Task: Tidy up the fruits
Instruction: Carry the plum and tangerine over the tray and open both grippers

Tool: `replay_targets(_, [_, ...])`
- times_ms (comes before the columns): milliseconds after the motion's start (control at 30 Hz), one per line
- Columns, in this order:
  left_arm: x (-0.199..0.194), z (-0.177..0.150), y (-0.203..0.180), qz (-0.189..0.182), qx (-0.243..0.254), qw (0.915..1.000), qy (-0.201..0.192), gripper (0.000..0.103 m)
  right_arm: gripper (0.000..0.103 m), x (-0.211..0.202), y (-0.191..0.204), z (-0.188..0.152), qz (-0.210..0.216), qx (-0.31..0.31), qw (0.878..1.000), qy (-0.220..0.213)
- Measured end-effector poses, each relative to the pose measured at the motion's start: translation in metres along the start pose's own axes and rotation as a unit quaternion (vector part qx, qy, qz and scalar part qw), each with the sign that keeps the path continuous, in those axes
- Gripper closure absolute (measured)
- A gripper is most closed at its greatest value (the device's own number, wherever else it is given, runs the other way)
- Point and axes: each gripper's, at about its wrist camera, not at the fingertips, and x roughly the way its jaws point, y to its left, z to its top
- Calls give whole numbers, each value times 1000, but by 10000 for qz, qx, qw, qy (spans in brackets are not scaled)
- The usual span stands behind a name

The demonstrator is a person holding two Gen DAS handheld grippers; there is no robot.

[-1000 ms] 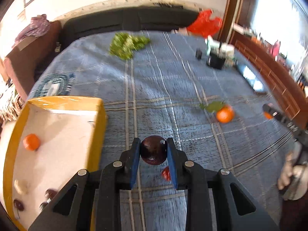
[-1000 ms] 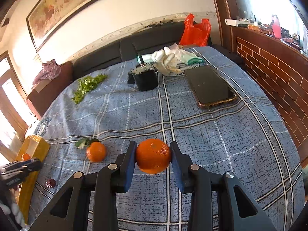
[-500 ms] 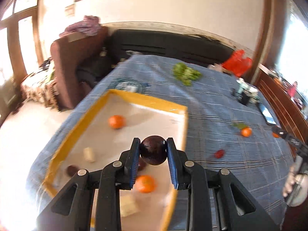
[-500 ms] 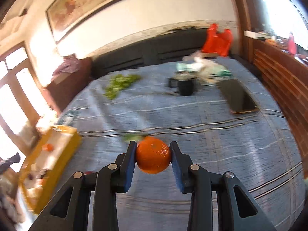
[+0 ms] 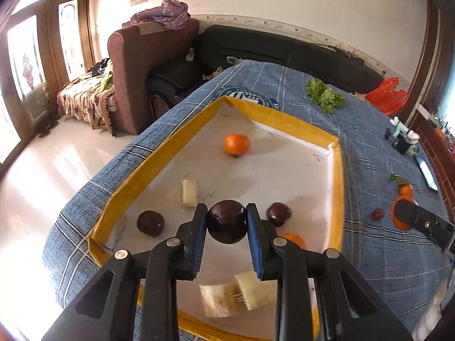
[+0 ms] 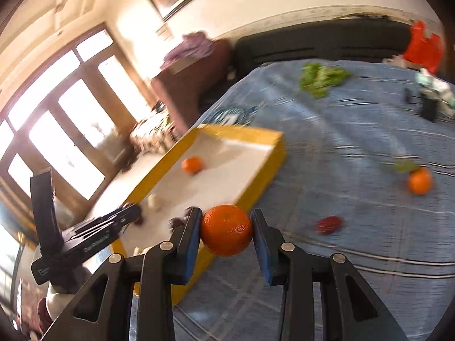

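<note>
**Two fruits gripped over the yellow tray**

Left wrist view: left gripper clenched on a dark purple fruit, held above the near part of the yellow-rimmed tray. Inside the tray, sharply seen: a tangerine toward the far end, two more dark fruits either side of the jaws, pale cut pieces, and a second orange half hidden behind the right jaw. Out on the blue checked cloth: a leafy tangerine, a small red fruit, green lettuce, a phone and a red bag.

Right wrist view, blurred: right gripper clamped on an orange tangerine, held at the tray's near corner, over its edge and the cloth. Shown here but not from the left: the outer yellow wall of the tray and the left gripper from outside, reaching in over the tray. Same loose tangerine and red fruit visible on the cloth, well apart from the tray. Tray contents mostly smeared; only one tangerine clear.
</note>
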Motion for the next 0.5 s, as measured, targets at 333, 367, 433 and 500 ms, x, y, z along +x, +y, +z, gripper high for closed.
replay_targets(333, [26, -5, 23, 171, -275, 9992, 235, 76, 63, 70, 38, -1, -171, -502, 9978, 388])
replay_targets(367, [28, -5, 26, 212, -294, 9990, 254, 76, 63, 75, 41, 0, -205, -545, 9975, 402])
replay_targets(433, [30, -4, 28, 276, -297, 9988, 256, 76, 63, 85, 45, 1, -277, -626, 9967, 436])
replay_targets(500, [31, -3, 31, 338, -301, 9987, 239, 76, 63, 94, 46, 3, -354, -686, 9959, 464])
